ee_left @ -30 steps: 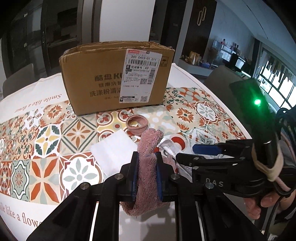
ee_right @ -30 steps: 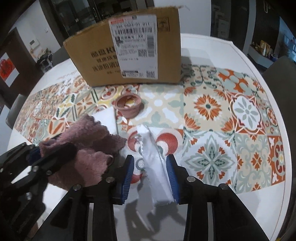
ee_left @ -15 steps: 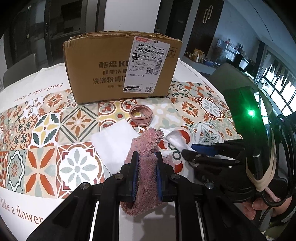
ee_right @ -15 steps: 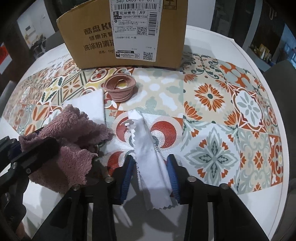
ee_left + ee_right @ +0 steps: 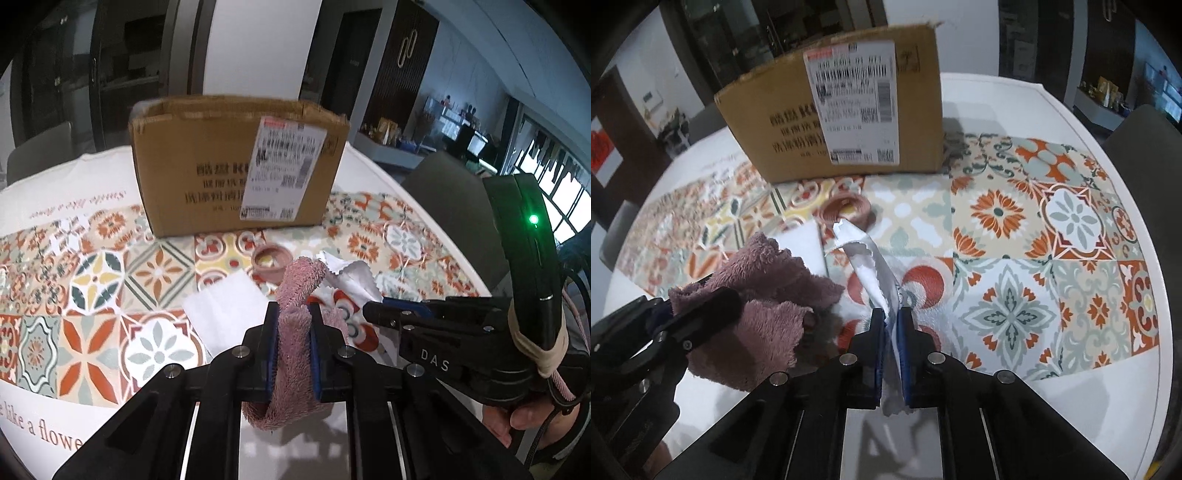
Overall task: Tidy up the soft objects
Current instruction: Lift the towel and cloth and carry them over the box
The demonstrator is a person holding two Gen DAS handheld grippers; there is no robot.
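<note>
My left gripper [image 5: 292, 314] is shut on a fluffy pink towel [image 5: 300, 295] and holds it above the table; the towel also shows in the right wrist view [image 5: 757, 295]. My right gripper [image 5: 891, 317] is shut on a thin white cloth with zigzag edges [image 5: 868, 262], lifted off the table; the cloth also shows in the left wrist view [image 5: 351, 277]. The right gripper shows at the right of the left wrist view [image 5: 373, 308]. An open cardboard box [image 5: 236, 166] with a shipping label stands behind, also in the right wrist view [image 5: 842, 118].
A pink coiled ring [image 5: 846, 210] lies in front of the box on the patterned tablecloth [image 5: 1015, 229]. A flat white cloth [image 5: 229, 306] lies left of the towel. The round white table's edge [image 5: 1108, 155] curves at the right, with a chair beyond.
My right gripper has shut on the white cloth and lifted it off the table. My left gripper has risen with the pink towel still held.
</note>
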